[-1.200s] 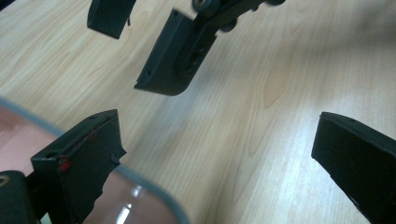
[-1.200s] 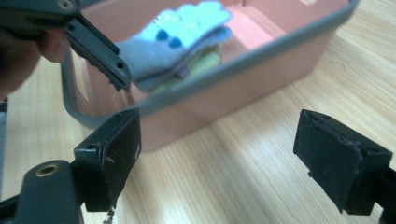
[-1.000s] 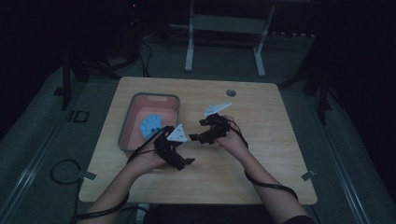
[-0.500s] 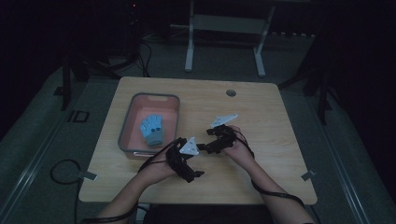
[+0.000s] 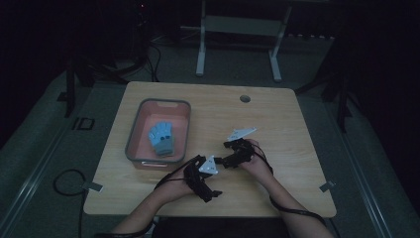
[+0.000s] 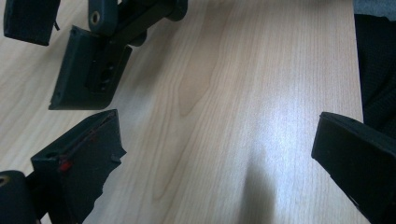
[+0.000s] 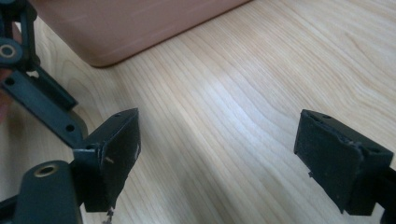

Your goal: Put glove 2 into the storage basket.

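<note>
A blue glove-like item [image 5: 161, 139] lies in a pink tray with a grey rim [image 5: 184, 130] on the left half of the wooden table [image 5: 277, 119]. My left gripper [image 5: 205, 181] hovers low over the table's front middle, open, with bare wood between its jaws [image 6: 215, 158]. My right gripper [image 5: 230, 158] is just right of it and slightly farther back, also open over bare wood [image 7: 229, 154]. The two grippers nearly touch. The pink tray's corner [image 7: 130, 23] lies beyond the right gripper's jaws.
The right gripper's fingers [image 6: 88, 70] show close by in the left gripper view. A round cable hole [image 5: 244, 98] sits at the table's far side. Cables trail off the front edge to the floor. The table's right half is bare wood.
Both grippers have drawn back from the tray's near corner toward the front middle of the table. The blue item, partly hidden before, now lies in plain sight in the tray.
</note>
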Tool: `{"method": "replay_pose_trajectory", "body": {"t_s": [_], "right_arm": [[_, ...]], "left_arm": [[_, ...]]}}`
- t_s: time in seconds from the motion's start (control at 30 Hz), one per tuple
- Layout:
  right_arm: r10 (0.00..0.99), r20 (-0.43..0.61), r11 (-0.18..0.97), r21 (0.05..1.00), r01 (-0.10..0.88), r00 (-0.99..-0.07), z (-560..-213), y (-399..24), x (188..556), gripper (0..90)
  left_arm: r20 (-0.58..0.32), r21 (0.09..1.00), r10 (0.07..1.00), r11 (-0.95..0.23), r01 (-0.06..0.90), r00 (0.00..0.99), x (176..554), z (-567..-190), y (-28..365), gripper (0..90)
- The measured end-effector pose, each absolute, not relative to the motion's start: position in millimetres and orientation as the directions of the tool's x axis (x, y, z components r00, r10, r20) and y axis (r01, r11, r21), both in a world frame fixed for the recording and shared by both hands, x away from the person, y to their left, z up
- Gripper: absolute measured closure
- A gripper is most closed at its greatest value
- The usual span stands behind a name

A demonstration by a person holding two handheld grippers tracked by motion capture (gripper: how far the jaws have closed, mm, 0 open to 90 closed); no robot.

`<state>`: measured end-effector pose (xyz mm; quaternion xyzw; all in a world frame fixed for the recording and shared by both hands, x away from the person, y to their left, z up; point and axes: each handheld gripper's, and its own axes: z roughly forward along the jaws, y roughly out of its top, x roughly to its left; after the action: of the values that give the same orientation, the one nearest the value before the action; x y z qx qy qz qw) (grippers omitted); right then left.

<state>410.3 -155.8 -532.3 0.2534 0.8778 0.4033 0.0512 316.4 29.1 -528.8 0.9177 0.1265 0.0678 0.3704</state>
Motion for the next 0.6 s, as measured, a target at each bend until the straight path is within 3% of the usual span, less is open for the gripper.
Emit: {"method": "replay_pose_trajectory", "body": {"t_s": [0.6], "right_arm": [[0.505,0.100,0.546,0.733,0.407,-0.858,-552.4,-175.5,405.2,14.6]], "left_arm": [[0.050,0.687,0.275,-0.708,0.167,0.960,315.6,-551.1,20.6,1.9]]}}
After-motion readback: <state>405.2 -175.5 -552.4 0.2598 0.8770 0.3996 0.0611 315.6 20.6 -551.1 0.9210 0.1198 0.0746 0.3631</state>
